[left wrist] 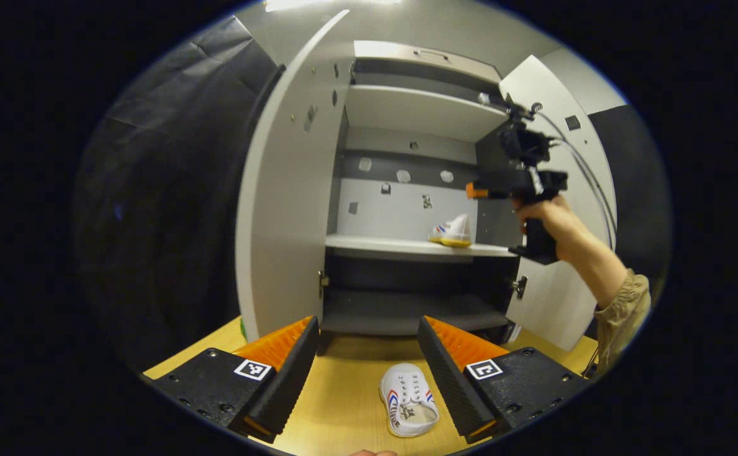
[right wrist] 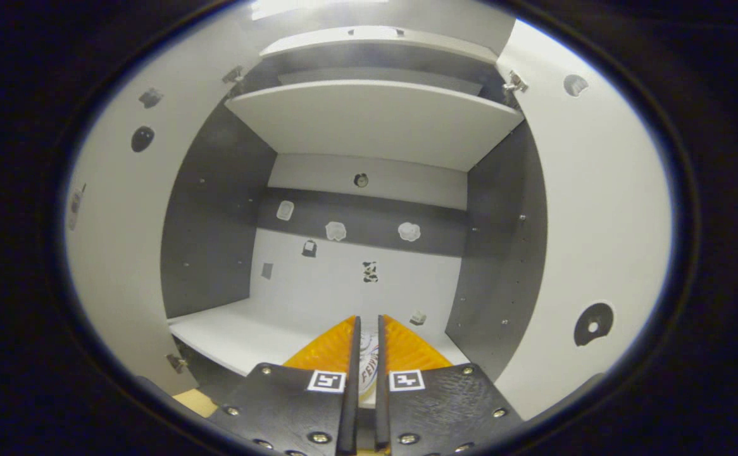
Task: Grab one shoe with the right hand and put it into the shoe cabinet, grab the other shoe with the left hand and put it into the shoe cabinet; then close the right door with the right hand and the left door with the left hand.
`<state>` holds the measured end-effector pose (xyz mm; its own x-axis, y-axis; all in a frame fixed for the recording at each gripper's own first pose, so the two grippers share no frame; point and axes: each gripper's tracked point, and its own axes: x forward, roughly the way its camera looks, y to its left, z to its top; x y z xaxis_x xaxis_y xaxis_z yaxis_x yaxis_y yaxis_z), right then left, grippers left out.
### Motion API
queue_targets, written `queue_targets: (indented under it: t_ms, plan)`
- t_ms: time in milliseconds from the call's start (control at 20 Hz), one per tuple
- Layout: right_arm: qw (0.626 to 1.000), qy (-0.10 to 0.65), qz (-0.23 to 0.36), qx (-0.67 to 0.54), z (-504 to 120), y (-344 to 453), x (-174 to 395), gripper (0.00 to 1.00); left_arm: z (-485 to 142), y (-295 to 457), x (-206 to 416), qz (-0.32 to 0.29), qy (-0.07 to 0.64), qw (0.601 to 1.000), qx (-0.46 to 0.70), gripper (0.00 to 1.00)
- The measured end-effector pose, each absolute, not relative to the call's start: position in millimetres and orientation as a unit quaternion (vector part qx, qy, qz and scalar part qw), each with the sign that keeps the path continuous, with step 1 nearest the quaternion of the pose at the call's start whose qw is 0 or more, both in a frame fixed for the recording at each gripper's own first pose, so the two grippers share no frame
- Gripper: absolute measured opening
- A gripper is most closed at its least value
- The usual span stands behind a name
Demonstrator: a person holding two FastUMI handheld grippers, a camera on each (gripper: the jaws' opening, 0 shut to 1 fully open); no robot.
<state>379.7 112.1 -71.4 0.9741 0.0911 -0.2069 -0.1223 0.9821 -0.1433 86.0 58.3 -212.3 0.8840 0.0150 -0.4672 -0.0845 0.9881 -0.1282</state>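
white shoe (left wrist: 409, 399) on table between spread left claw (left wrist: 366, 373) fingers

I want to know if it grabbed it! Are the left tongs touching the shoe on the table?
Apart. The left gripper view shows the left tongs open, the shoe lying untouched between them.

1. White canvas shoe with red and blue side stripes (left wrist: 409, 400), lying on the yellow wooden surface (left wrist: 343, 392): dark printed lettering on the insole, too small to read.
2. White shoe with a yellow sole (right wrist: 367, 370) on the white cabinet shelf (right wrist: 242, 332), seen through the narrow gap of the right tool (right wrist: 369, 323): blue lettering, cut off by the fingers and not readable whole.
3. Left tool (left wrist: 369, 329) and right tool: one square black-and-white coded marker (left wrist: 252, 369) on each finger block. Pattern only; no letters or numbers.
4. Light back panel (right wrist: 331, 285) of the cabinet: small black-and-white sticker (right wrist: 370, 271), not legible.
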Motion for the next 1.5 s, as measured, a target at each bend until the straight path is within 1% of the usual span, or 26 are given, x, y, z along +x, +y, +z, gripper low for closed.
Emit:
queue_targets:
  t_ms: [200, 350, 500, 550, 650, 800, 850, 900, 950, 1000, 1050, 1100, 1150, 1200, 1250, 1350, 1500]
  plan:
    - [0.993, 0.057, 0.085, -0.056, -29, 111, 319, 0.11, -285, 37, 87, 0.012, 0.321, 0.943, -0.082, 0.96]
    - [0.994, 0.024, 0.091, -0.056, -2, 102, 281, 0.11, -342, 24, 82, 0.001, 0.391, 0.916, -0.088, 0.97]
    - [0.994, 0.012, 0.098, -0.052, 10, 93, 252, 0.11, -397, 14, 71, -0.012, 0.461, 0.883, -0.088, 0.96]
    - [0.993, 0.01, 0.102, -0.049, 12, 91, 244, 0.11, -414, 14, 64, -0.011, 0.485, 0.87, -0.087, 0.9]
    - [0.993, 0.006, 0.106, -0.047, 15, 85, 232, 0.11, -438, 12, 57, -0.009, 0.515, 0.852, -0.095, 0.84]
    - [0.993, -0.001, 0.106, -0.044, 19, 74, 223, 0.11, -449, 2, 55, -0.031, 0.525, 0.842, -0.12, 0.79]
    - [0.994, -0.002, 0.105, -0.041, 20, 71, 221, 0.11, -447, -1, 59, -0.041, 0.516, 0.847, -0.122, 0.77]
    - [0.994, -0.001, 0.107, -0.035, 19, 69, 218, 0.13, -449, -7, 61, -0.055, 0.514, 0.847, -0.125, 0.72]
    - [0.994, 0.001, 0.106, -0.031, 17, 66, 218, 0.11, -448, -7, 57, -0.057, 0.518, 0.845, -0.12, 0.58]
    - [0.994, 0.002, 0.105, -0.028, 16, 62, 218, 0.22, -444, -6, 58, -0.059, 0.513, 0.849, -0.11, 0.5]
    - [0.994, 0.005, 0.105, -0.024, 13, 60, 218, 0.17, -446, -3, 59, -0.059, 0.513, 0.85, -0.1, 0.47]
    - [0.994, 0.008, 0.104, -0.021, 10, 57, 218, 0.17, -444, -2, 60, -0.058, 0.51, 0.853, -0.095, 0.42]
    - [0.994, 0.012, 0.104, -0.018, 7, 55, 219, 0.17, -443, 0, 61, -0.057, 0.502, 0.858, -0.092, 0.32]
    - [0.994, 0.016, 0.103, -0.016, 5, 52, 219, 0.17, -442, 0, 62, -0.056, 0.497, 0.861, -0.089, 0.25]
    - [0.995, 0.02, 0.101, -0.015, 2, 48, 218, 0.17, -441, 2, 64, -0.056, 0.495, 0.863, -0.082, 0.14]
    - [0.994, 0.028, 0.1, -0.016, -3, 43, 218, 0.18, -436, 6, 71, -0.05, 0.489, 0.869, -0.063, 0.04]
    - [0.995, 0.032, 0.097, -0.02, -5, 35, 214, 0.18, -403, 12, 88, -0.049, 0.455, 0.888, -0.048, 0.02]
